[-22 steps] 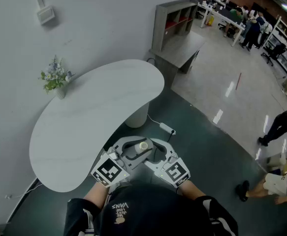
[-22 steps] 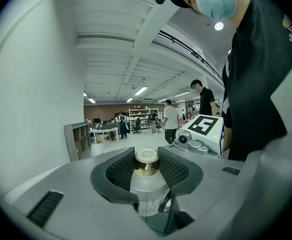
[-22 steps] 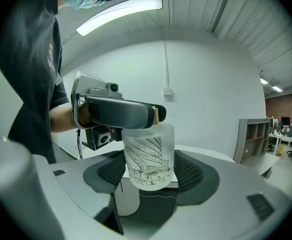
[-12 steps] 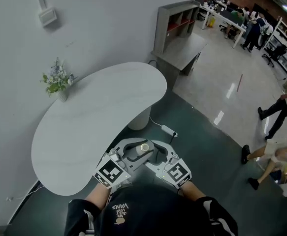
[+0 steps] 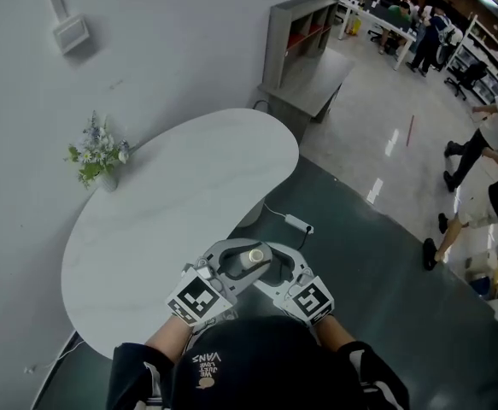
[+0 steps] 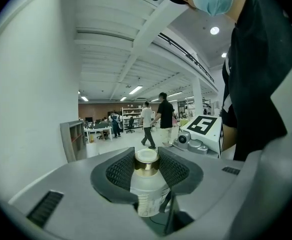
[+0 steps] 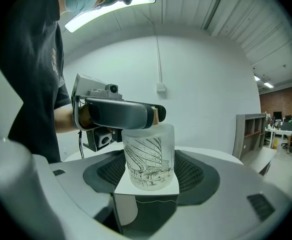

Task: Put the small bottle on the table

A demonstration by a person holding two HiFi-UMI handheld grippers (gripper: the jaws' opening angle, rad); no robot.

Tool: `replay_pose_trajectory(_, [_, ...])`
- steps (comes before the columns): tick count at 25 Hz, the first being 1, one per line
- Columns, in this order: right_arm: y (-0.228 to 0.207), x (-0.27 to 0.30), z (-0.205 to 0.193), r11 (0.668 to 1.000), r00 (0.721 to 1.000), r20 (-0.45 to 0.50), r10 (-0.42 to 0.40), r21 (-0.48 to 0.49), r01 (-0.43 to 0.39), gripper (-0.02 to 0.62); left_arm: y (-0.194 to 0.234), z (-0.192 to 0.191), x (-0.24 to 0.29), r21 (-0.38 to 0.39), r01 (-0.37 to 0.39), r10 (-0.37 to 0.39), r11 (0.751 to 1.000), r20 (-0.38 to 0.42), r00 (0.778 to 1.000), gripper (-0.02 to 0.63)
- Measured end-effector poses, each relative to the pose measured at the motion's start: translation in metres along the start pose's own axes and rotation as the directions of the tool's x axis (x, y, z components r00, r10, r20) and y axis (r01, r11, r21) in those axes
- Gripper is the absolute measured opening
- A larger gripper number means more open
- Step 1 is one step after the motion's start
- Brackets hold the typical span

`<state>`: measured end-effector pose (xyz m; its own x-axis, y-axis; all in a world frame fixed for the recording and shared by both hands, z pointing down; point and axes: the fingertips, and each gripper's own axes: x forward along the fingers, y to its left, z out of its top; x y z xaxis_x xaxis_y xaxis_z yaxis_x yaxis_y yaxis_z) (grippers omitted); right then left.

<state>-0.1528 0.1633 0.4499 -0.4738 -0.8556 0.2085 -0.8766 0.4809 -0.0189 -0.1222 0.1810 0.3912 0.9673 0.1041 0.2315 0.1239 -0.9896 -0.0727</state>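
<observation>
- Left gripper (image 6: 147, 168) is clamping the small bottle (image 5: 253, 255) at its neck, with the ribbed pads pressing on the gold collar under the white cap.
- Right gripper (image 7: 150, 176) is standing with its jaws spread wide on either side of the bottle's frosted, line-printed body. The pads are lying just beside the glass and are not seen pressing on it.
- The bottle is riding upright between both grippers in front of the person's chest, off the table (image 5: 172, 203) and just beside its near edge.
- A power strip (image 5: 298, 224) is lying on the dark floor beyond.
- A flower vase (image 5: 97, 154) is standing at the table's far edge by the wall.
- A grey shelf unit (image 5: 300, 41) is standing farther back.
</observation>
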Motion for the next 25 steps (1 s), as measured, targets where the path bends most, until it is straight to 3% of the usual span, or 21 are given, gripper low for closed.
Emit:
replay_pose_trajectory(5, [-0.023,0.019,-0.002,1.000,1.000,-0.012,0.014,0.024,-0.014,0.267,0.030,-0.007,0.010,-0.030,-0.016,0.017,0.999,0.011,1.000,0.160])
replay_pose_trajectory(12, [-0.092,0.032,0.003,0.992,0.992,-0.032,0.120,-0.023,-0.121,0.268,0.085,0.001,0.057,-0.052,-0.123,0.125,0.991,0.024,0.992,0.160])
replay_pose_trajectory(25, [-0.206,0.041,0.000,0.940,0.947,-0.032,0.321,-0.108,-0.323,0.267,0.162,0.010,0.145,-0.065,-0.338,0.338,0.939,-0.005,0.941,0.160])
